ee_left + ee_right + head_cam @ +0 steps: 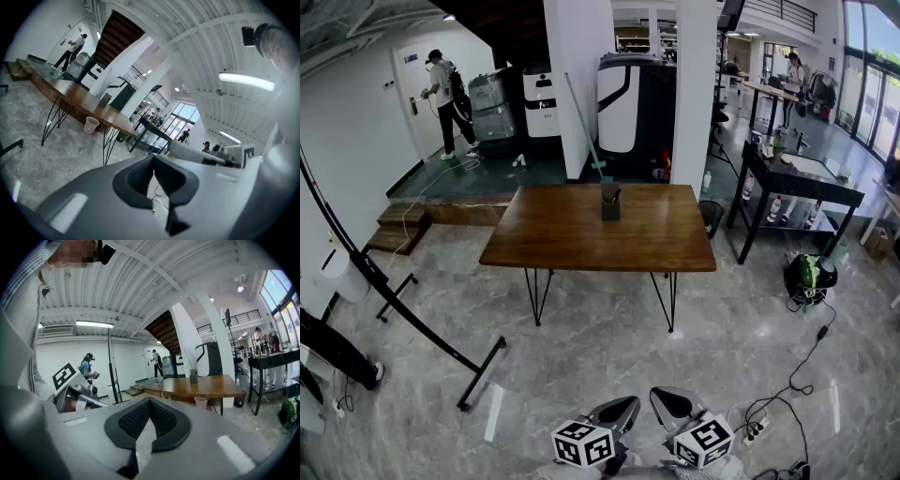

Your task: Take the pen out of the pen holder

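The left claw (617, 413) and right claw (673, 404) are both pinched together, with nothing between their ribbed black pads. The pen holder (610, 204), a small dark square-sided cup, stands well ahead of both claws on a glossy brown wooden table (553, 234). The pen (612, 192) in it is too small to make out well. It is probably a light, stiff, smooth stick, best pinched on the shaft just above the rim.

From my remote seat I see a brown wooden table (581, 234) on black hairpin legs, on grey marbled floor (609, 356) — a lone dark pen holder (610, 203) near its far edge.
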Demonstrator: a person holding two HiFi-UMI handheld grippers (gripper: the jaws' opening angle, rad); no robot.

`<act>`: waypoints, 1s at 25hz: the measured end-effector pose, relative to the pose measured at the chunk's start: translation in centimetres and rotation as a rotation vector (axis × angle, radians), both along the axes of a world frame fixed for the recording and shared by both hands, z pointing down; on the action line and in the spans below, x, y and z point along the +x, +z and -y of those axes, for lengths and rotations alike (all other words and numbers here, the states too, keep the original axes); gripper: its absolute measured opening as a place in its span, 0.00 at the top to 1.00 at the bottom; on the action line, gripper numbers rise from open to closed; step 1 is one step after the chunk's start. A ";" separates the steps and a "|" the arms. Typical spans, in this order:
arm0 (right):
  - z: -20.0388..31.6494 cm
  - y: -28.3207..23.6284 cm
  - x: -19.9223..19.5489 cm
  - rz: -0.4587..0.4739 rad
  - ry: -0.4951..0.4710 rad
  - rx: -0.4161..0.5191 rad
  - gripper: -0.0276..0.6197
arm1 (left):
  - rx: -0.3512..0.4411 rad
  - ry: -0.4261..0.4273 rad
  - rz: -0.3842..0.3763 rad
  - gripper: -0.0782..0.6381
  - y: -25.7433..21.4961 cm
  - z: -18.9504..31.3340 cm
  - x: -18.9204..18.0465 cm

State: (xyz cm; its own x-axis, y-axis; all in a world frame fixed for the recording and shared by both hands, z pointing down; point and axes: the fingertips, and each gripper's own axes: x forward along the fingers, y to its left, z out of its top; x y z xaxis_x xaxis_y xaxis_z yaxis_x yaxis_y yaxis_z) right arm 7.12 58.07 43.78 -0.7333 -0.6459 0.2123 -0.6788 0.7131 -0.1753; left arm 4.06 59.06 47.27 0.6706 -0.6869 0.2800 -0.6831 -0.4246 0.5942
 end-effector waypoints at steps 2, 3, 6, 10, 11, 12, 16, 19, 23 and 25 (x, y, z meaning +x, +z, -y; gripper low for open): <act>0.8 0.7 -0.4 -0.001 -0.017 -0.031 0.96 | -0.018 0.009 -0.015 0.88 0.4 1.0 0.1; 1.2 1.0 -0.5 -0.005 -0.023 -0.043 0.96 | -0.020 0.010 -0.020 0.88 0.5 1.5 0.2; 2.6 1.4 -0.3 -0.006 -0.027 -0.070 0.96 | -0.003 0.001 -0.018 0.88 0.4 3.1 0.4; 5.4 1.6 0.0 0.018 -0.018 -0.089 0.96 | 0.062 -0.039 0.022 0.88 0.0 6.1 -0.4; 6.4 1.5 -0.1 0.020 -0.021 -0.086 0.96 | 0.086 -0.055 0.024 0.88 -0.3 7.4 -1.0; 7.5 1.4 -0.3 0.020 -0.026 -0.080 0.96 | 0.108 -0.068 0.025 0.88 -0.7 8.7 -1.4; 12.7 0.8 -1.4 0.028 -0.035 -0.055 0.96 | 0.140 -0.048 0.028 0.88 -1.4 14.0 -1.9; 17.3 0.5 -2.5 0.023 -0.042 -0.058 0.96 | 0.126 -0.025 0.052 0.88 -1.3 18.8 -2.4; 24.7 -0.7 -3.7 0.009 -0.029 -0.055 0.96 | 0.122 -0.044 0.068 0.88 -2.6 26.5 -4.4; 28.5 -1.6 -4.5 0.008 -0.019 -0.035 0.96 | 0.129 -0.043 0.076 0.88 -3.3 30.3 -5.5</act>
